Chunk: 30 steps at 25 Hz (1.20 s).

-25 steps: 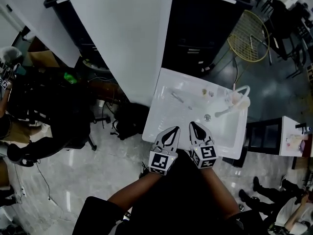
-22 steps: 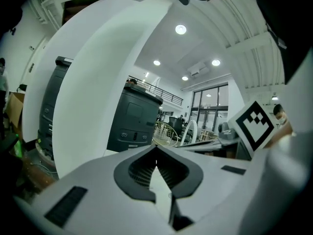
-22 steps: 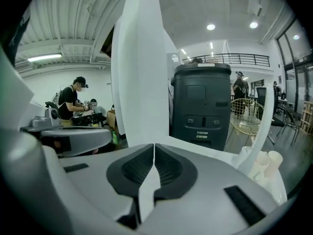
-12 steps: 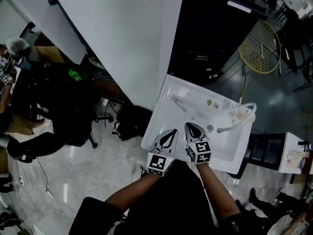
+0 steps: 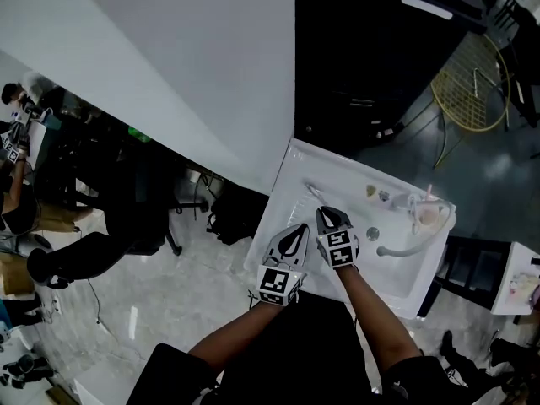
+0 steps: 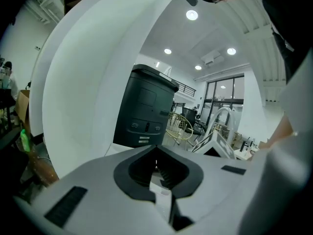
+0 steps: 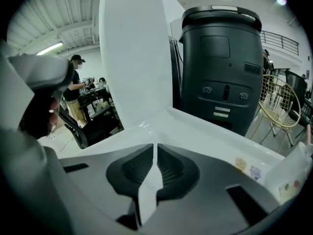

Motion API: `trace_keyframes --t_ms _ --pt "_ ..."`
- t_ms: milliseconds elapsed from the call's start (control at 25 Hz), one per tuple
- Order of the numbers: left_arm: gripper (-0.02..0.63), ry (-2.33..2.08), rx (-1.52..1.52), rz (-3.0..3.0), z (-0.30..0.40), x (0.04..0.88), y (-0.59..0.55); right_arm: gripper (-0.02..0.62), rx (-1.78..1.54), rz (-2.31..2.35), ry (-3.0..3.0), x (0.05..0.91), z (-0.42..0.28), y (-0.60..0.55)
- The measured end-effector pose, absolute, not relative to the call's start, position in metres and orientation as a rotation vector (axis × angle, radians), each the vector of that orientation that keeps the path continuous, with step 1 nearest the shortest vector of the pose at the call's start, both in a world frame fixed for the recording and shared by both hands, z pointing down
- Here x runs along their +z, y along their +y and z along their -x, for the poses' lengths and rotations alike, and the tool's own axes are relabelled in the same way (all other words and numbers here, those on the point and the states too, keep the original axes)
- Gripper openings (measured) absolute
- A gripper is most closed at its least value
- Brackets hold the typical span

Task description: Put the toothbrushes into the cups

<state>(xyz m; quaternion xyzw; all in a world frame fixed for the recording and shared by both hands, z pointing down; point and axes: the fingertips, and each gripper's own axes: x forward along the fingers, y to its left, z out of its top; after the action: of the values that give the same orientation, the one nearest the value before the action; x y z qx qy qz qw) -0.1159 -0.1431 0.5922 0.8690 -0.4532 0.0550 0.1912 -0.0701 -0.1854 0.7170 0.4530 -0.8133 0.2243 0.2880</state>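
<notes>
A white washbasin counter (image 5: 287,197) stands below me in the head view. A thin toothbrush (image 5: 313,192) lies on its far left part. A translucent cup (image 5: 427,214) stands at the far right by the curved faucet (image 5: 407,247); the same cup (image 7: 295,174) shows at the right gripper view's edge. My right gripper (image 5: 329,218) is shut and empty, its tips just short of the toothbrush. My left gripper (image 5: 293,234) is shut and empty beside it, over the counter's near left edge. In their own views the left gripper (image 6: 156,154) and right gripper (image 7: 155,148) have jaws together.
A black machine (image 7: 222,62) stands behind the counter, next to a white pillar (image 7: 132,53). Two small stickers (image 7: 247,167) sit on the counter's back rim. A yellow wire chair (image 5: 477,83) is at the far right. People sit at desks (image 5: 21,142) on the left.
Both grippers have moved forward over the counter, the right one further, up to the toothbrush. The head view has shifted toward the wall. Both stay shut.
</notes>
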Motion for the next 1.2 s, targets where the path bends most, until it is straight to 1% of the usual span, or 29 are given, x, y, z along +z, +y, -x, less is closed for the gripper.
trace_keyframes --t_ms 200,560,800,1120,1200 --pt "0.013 -1.299 0.176 -2.419 0.106 0.599 -0.165 0.030 0.614 -1.200 -2.122 0.743 0.062 -0.208" --pt "0.014 -1.309 0.235 -2.399 0.103 0.619 -0.179 0.110 0.691 -1.157 -1.999 0.799 0.056 -0.229" --pt "0.012 -1.320 0.258 -2.378 0.106 0.628 -0.183 0.115 0.683 -1.091 -1.960 0.823 0.058 -0.236" --pt "0.013 -1.318 0.217 -2.340 0.114 0.627 -0.184 0.115 0.753 -1.056 -1.927 0.842 0.060 -0.235" --pt "0.013 -1.322 0.215 -2.340 0.119 0.623 -0.184 0.101 0.741 -1.021 -1.927 0.843 0.065 -0.233"
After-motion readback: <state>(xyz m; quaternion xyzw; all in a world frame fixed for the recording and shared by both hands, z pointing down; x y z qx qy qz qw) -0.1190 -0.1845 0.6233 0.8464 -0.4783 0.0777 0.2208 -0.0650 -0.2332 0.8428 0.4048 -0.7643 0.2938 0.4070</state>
